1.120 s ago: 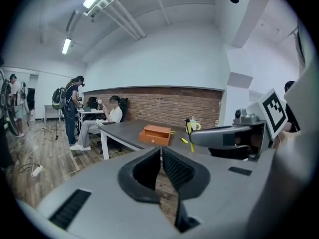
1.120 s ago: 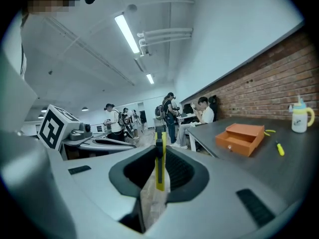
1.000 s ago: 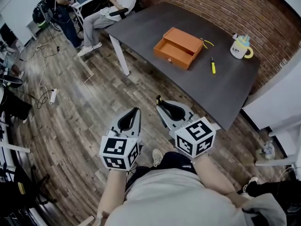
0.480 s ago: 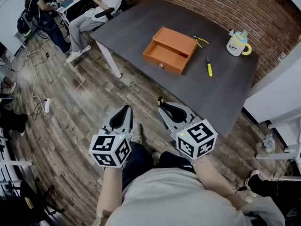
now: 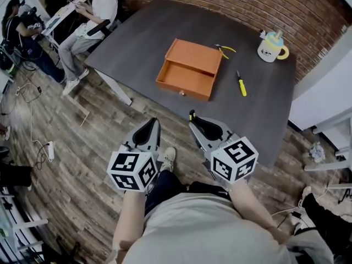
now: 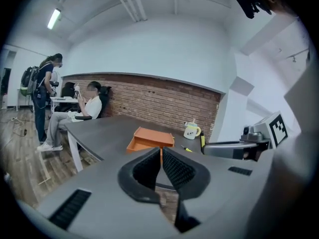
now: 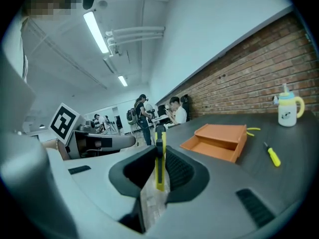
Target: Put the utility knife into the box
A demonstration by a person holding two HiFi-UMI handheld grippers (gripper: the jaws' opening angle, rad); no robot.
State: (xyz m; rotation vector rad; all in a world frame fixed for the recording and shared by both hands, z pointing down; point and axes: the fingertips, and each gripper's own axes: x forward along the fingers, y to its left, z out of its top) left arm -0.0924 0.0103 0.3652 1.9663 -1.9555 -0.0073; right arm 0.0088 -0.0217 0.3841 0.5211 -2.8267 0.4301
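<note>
Utility knife (image 7: 159,167), slim yellow bar, pinched in right gripper (image 5: 193,122).

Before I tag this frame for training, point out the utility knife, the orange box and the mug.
utility knife (image 7: 160,158), right gripper view, yellow body.
orange box (image 5: 184,80), head view, open tray's bare floor.
mug (image 5: 268,49), head view, white body.

Operator wears pale grey short-sleeved top (image 5: 203,230), dark trousers (image 5: 165,185), light sneaker (image 5: 168,158); left gripper (image 5: 155,122), right gripper (image 5: 193,119) show grey shells, black ribbed pads (image 6: 178,169), black-and-white marker cubes (image 5: 132,171).
</note>
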